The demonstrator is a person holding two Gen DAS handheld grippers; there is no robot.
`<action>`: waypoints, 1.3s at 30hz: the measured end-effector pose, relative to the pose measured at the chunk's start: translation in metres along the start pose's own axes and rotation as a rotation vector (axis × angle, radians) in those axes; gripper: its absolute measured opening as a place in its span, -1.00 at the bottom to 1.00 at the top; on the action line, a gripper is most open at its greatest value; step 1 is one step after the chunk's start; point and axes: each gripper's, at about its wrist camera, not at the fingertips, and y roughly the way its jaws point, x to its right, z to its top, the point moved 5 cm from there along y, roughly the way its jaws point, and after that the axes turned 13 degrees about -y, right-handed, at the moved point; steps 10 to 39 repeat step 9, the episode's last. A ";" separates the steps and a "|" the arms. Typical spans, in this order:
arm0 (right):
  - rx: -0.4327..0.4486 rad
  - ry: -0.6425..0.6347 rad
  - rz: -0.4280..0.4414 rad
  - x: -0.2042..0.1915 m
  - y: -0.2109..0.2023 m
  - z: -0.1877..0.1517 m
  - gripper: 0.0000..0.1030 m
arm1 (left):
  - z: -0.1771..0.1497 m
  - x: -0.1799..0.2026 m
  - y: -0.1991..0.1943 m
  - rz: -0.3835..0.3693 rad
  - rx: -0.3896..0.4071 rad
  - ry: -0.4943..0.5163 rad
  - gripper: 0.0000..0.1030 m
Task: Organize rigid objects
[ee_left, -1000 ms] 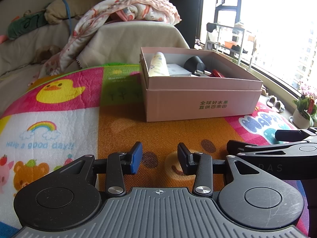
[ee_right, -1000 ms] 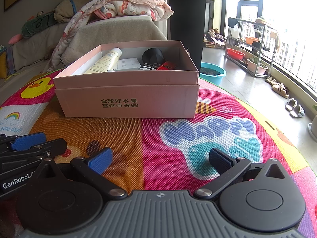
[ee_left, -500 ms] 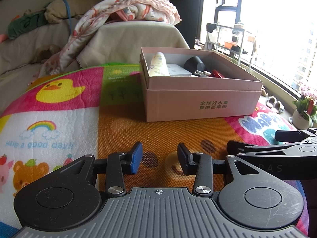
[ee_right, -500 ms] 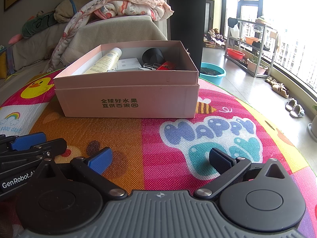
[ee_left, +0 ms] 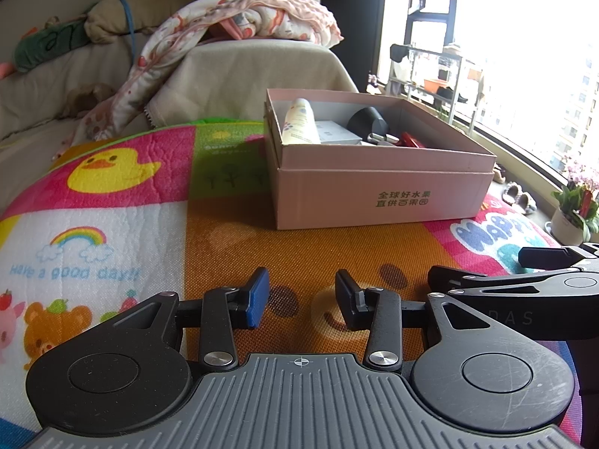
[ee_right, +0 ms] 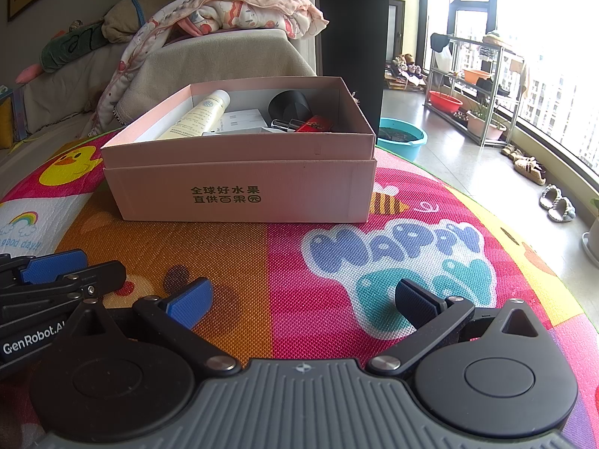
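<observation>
A pink cardboard box (ee_left: 382, 198) (ee_right: 239, 191) stands on a colourful play mat. Inside it lie a white lotion tube (ee_left: 299, 121) (ee_right: 198, 116), a white flat box (ee_right: 241, 119), a black round object (ee_left: 367, 121) (ee_right: 290, 103) and a red item (ee_right: 314, 124). My left gripper (ee_left: 301, 301) is open and empty, low over the mat in front of the box. My right gripper (ee_right: 303, 297) is open wide and empty, beside the left one; the left gripper also shows in the right wrist view (ee_right: 56, 277).
The play mat (ee_right: 374, 247) covers a rounded surface. A covered sofa with a blanket (ee_right: 232, 11) stands behind the box. A teal basin (ee_right: 402, 140), a shelf rack (ee_right: 475, 89), slippers and a potted plant (ee_left: 574, 205) are by the window.
</observation>
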 end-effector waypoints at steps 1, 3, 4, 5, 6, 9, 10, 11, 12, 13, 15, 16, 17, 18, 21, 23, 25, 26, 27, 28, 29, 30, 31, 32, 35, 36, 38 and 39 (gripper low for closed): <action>0.000 0.000 0.000 0.000 0.000 0.000 1.00 | 0.000 0.000 0.000 0.000 0.000 0.000 -0.15; 0.000 0.000 0.000 0.000 0.000 0.000 1.00 | 0.000 0.000 0.000 0.001 0.000 0.001 -0.15; 0.000 0.000 0.000 0.000 0.000 0.000 1.00 | 0.000 0.000 0.000 0.001 0.000 0.001 -0.15; 0.000 0.000 0.000 0.000 0.000 0.000 1.00 | 0.000 0.000 0.000 0.000 0.000 0.001 -0.16; 0.000 0.000 0.000 0.000 0.000 0.000 1.00 | 0.000 0.000 0.000 -0.001 0.000 0.001 -0.16; 0.000 0.000 0.000 0.000 0.000 0.000 1.00 | -0.001 -0.001 0.000 -0.006 0.000 -0.005 -0.16; 0.000 0.000 0.000 0.000 0.000 0.000 1.00 | -0.001 -0.001 0.000 -0.006 0.000 -0.005 -0.16; 0.000 0.000 0.000 0.000 0.000 0.000 1.00 | -0.001 -0.001 0.000 -0.006 0.000 -0.005 -0.16; 0.000 0.000 0.000 0.000 0.000 0.000 1.00 | -0.001 -0.001 0.000 -0.006 0.000 -0.005 -0.16; 0.000 0.000 0.000 0.000 0.000 0.000 1.00 | -0.001 -0.001 0.000 -0.006 0.000 -0.005 -0.16; 0.000 0.000 0.000 0.000 0.000 0.000 1.00 | -0.001 -0.001 0.000 -0.006 0.000 -0.005 -0.16; 0.000 0.000 0.000 0.000 0.000 0.000 1.00 | -0.001 -0.001 0.000 -0.006 0.000 -0.005 -0.16; 0.000 0.000 0.000 0.000 0.000 0.000 1.00 | -0.001 -0.001 0.000 -0.006 0.000 -0.005 -0.16; 0.000 0.000 0.000 0.000 0.000 0.000 1.00 | -0.001 -0.001 0.000 -0.006 0.000 -0.005 -0.16; 0.000 0.000 0.000 0.000 0.000 0.000 1.00 | -0.001 -0.001 0.000 -0.006 0.000 -0.005 -0.16; 0.000 0.000 0.000 0.000 0.000 0.000 1.00 | -0.001 -0.001 0.000 -0.006 0.000 -0.005 -0.16; 0.000 0.000 0.000 0.000 0.000 0.000 1.00 | -0.001 -0.001 0.000 -0.006 0.000 -0.005 -0.16; 0.000 0.000 0.000 0.000 0.000 0.000 1.00 | -0.001 -0.001 0.000 -0.006 0.000 -0.005 -0.16; 0.000 0.000 0.000 0.000 0.000 0.000 1.00 | -0.001 -0.001 0.000 -0.006 0.000 -0.005 -0.16; 0.000 0.000 0.000 0.000 0.000 0.000 1.00 | -0.001 -0.001 0.000 -0.006 0.000 -0.005 -0.16; 0.000 0.000 0.000 0.000 0.000 0.000 1.00 | -0.001 -0.001 0.000 -0.006 0.000 -0.005 -0.16; 0.000 0.000 0.000 0.000 0.000 0.000 1.00 | -0.001 -0.001 0.000 -0.006 0.000 -0.005 -0.16; 0.000 0.000 0.000 0.000 0.000 0.000 1.00 | -0.001 -0.001 0.000 -0.006 0.000 -0.005 -0.16; 0.000 0.000 0.000 0.000 0.000 0.000 1.00 | -0.001 -0.001 0.000 -0.006 0.000 -0.005 -0.16; 0.000 0.000 0.000 0.000 0.000 0.000 1.00 | -0.001 -0.001 0.000 -0.006 0.000 -0.005 -0.16; 0.000 0.000 0.000 0.000 0.000 0.000 1.00 | -0.001 -0.001 0.000 -0.006 0.000 -0.005 -0.16; 0.000 0.000 0.000 0.000 0.000 0.000 1.00 | -0.001 -0.001 0.000 -0.006 0.000 -0.005 -0.16; 0.000 0.000 0.000 0.000 0.000 0.000 1.00 | -0.001 -0.001 0.000 -0.006 0.000 -0.005 -0.16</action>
